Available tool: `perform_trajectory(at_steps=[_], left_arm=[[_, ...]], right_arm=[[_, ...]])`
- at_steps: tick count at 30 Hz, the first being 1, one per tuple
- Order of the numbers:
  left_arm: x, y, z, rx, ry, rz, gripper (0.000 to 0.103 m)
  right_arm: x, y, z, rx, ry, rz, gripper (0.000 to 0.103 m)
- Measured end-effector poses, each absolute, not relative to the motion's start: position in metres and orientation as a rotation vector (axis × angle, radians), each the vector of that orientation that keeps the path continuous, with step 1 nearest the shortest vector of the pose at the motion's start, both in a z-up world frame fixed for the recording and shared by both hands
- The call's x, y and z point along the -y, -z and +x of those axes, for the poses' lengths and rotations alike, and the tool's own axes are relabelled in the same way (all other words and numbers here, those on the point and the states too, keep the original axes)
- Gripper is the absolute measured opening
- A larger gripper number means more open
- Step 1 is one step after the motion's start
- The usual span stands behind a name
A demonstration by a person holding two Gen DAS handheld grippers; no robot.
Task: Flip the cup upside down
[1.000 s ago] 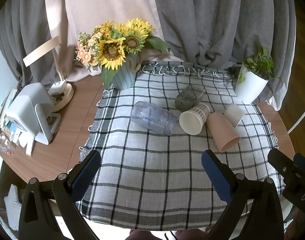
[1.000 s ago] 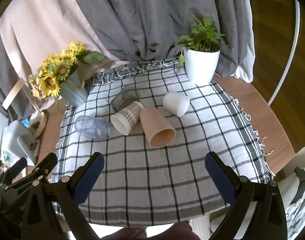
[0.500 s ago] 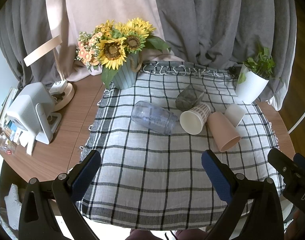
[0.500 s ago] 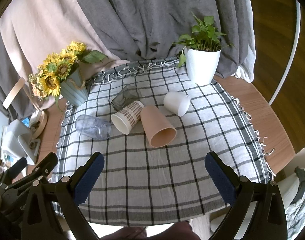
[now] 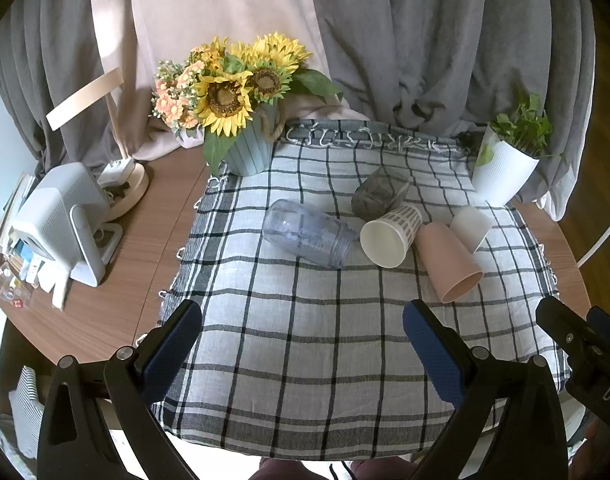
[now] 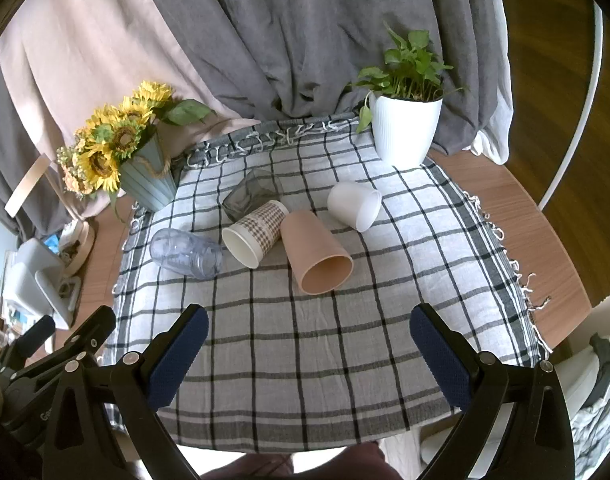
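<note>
The left tool and the right tool both hung wide apart, holding nothing, over the near edge of the checked cloth. Their handles ran out of frame below. Further on, five cups lay on their sides mid-cloth: a clear plastic cup, a patterned paper cup touching a pink cup, a white cup just beside it, and a dark glass tumbler partly hidden behind the paper cup. The round wooden surface carried a sunflower pot and a potted plant at the back. Grey curtains closed off the room.
</note>
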State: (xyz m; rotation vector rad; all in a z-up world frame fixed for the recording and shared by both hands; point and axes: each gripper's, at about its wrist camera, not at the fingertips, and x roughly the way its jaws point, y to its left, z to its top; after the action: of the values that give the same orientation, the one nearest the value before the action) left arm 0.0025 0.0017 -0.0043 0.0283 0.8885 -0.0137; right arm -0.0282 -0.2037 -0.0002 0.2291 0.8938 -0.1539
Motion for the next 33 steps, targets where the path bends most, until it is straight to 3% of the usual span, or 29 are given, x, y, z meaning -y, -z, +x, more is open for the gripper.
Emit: perform_trajectory(at_steps=[16,33], left_arm=[[-0.02,0.027,0.013,-0.966,-0.035,-0.011,0.103],[-0.099,0.085,0.057,-1.15,-0.361,-0.224,0.103]], right_arm=[[0.192,0.016,-0.011,-0.943,0.095,0.214,0.101],[0.11,0.063,0.091,-1.153,-0.204,0.012,0.101]])
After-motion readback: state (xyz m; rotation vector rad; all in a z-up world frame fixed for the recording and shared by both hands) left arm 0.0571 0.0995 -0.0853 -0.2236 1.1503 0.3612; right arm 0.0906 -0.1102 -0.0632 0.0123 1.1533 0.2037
